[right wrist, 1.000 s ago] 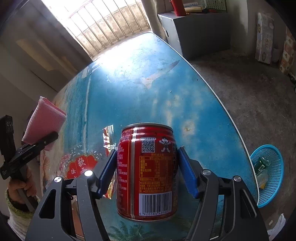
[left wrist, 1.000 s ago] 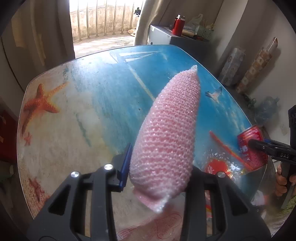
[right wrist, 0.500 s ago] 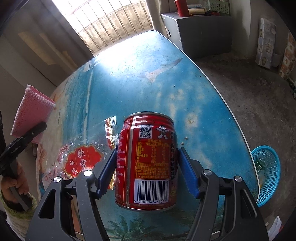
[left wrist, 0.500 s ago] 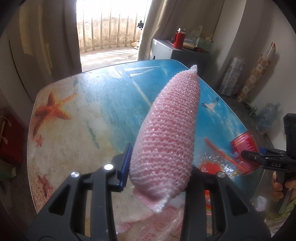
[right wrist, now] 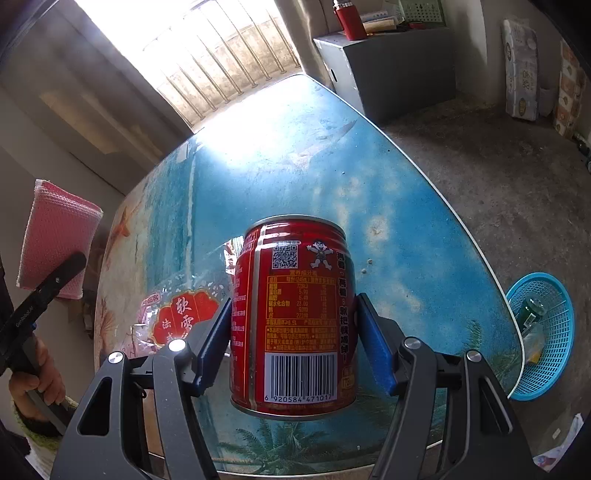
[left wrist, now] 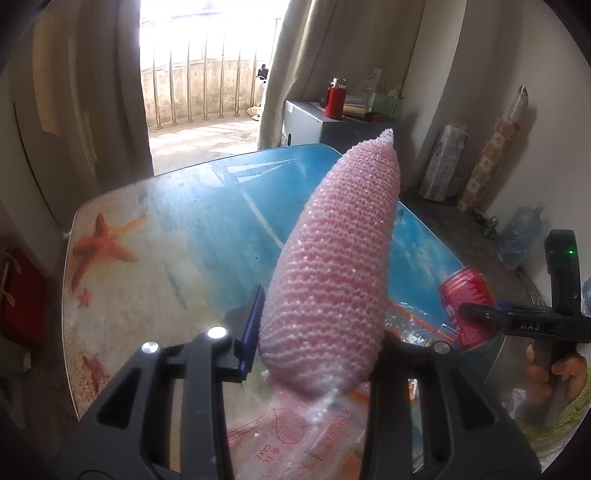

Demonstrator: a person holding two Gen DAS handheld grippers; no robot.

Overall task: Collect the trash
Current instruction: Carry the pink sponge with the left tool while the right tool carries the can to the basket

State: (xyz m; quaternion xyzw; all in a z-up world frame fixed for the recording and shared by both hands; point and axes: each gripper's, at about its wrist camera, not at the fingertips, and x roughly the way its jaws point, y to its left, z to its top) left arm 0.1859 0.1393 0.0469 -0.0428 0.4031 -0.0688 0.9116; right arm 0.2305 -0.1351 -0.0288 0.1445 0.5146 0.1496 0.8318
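Right wrist view: right tool point(right wrist: 293, 343) clamps the red can point(right wrist: 293, 314) above the desk point(right wrist: 424, 236) edge; blue basket point(right wrist: 554, 354) at four o'clock on bare floor. Left tool point(left wrist: 317, 343) grips the pink sponge point(left wrist: 332, 266) over wrappers point(left wrist: 295, 439).

Past my view stands a grey cabinet point(right wrist: 391, 70) bearing a red flask point(right wrist: 349, 16); a big water bottle point(left wrist: 519, 236) sits on the concrete floor point(right wrist: 498, 177); curtains point(left wrist: 325, 55) flank the barred balcony point(left wrist: 199, 85).

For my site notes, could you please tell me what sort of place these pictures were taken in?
Most likely a room in a home, perhaps a dining area. A table with a beach print stands on a bare concrete floor, a barred balcony door lets in daylight, and a blue basket of rubbish sits beside the table.
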